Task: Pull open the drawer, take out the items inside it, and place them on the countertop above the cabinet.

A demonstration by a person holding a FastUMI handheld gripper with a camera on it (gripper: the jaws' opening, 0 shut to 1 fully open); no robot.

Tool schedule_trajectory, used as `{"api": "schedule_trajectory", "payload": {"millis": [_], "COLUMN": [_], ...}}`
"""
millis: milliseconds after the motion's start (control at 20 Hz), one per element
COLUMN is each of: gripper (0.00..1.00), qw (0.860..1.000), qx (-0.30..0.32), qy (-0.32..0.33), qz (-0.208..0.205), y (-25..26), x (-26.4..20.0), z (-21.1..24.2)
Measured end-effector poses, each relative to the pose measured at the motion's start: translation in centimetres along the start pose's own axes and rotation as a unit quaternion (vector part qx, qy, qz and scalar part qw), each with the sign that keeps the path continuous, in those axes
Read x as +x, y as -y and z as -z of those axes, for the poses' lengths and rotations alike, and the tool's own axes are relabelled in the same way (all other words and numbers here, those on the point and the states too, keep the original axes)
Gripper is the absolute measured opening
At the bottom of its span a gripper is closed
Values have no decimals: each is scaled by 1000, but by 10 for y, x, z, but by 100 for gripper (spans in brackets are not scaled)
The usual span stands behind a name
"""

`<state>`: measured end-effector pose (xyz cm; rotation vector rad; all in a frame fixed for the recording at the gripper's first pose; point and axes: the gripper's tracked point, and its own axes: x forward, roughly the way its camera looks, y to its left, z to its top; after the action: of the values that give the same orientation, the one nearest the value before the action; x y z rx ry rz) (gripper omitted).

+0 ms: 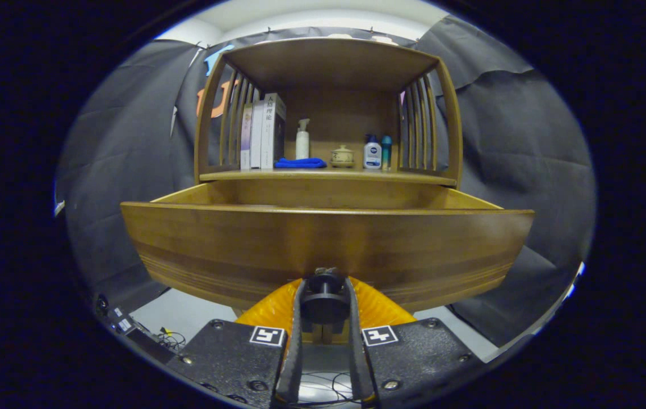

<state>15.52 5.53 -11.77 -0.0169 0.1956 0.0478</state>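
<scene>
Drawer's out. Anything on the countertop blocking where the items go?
Partly. The countertop already holds books, a blue cloth, a spray bottle, a lidded jar and two bottles; its front strip looks free. The gripper is shut on the drawer knob.

Chinese characters down a book spine [269, 128], too small to read, perhaps a logo on white bottle [372, 152]

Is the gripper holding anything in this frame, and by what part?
Yes: the gripper is shut on the dark round knob at the bottom middle of the brown wooden drawer front, one finger on each side. The drawer is pulled out.
</scene>
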Motion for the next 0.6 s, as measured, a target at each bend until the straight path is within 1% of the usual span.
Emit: {"api": "schedule_trajectory", "payload": {"millis": [400,600], "gripper": [37,44], "qw": [1000,1000], "qx": [-8,-5], "qy": [-7,-9], "qz": [-1,-11], "y": [1,4], "x": [-9,-14], "z": [6,5]}}
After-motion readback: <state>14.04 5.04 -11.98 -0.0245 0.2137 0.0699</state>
